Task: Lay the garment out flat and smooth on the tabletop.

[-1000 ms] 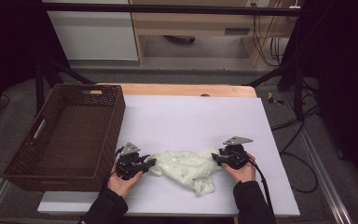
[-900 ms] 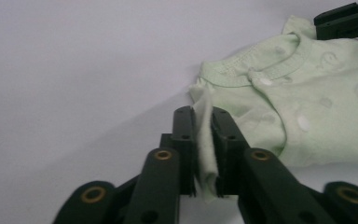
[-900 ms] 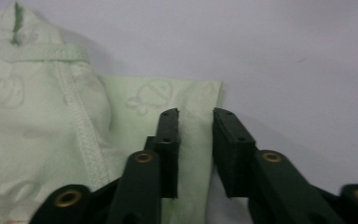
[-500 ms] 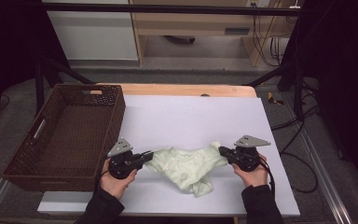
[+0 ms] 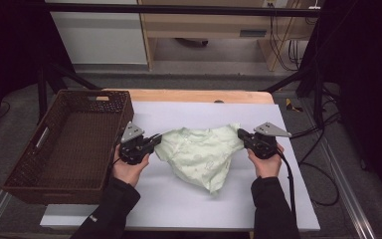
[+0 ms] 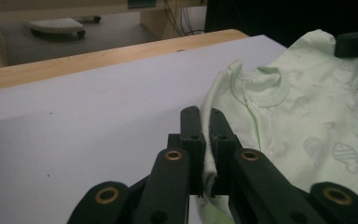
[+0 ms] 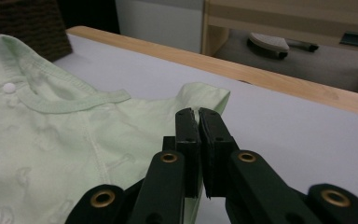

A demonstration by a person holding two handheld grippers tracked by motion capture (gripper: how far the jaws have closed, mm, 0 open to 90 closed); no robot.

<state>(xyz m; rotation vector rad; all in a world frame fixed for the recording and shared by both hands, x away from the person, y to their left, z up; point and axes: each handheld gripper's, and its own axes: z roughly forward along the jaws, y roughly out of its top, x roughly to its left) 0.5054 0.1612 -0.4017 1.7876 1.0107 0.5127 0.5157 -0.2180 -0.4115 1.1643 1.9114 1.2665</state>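
I have the left hand-held gripper (image 5: 155, 141) and the right hand-held gripper (image 5: 241, 134) each clenched on a shoulder of the small shirt (image 5: 201, 154), so it hangs spread between them over the near middle of the counter (image 5: 189, 209), ready for folding, I judge. It is pale green with faint prints, a ribbed collar and a snap. Far left sits the wicker basket (image 5: 30, 164).

basket (image 5: 67, 144) left on table (image 5: 179, 209) | garment (image 5: 199, 154) right of it

Dim room, table lit from above; gripper views soft and slightly grainy.
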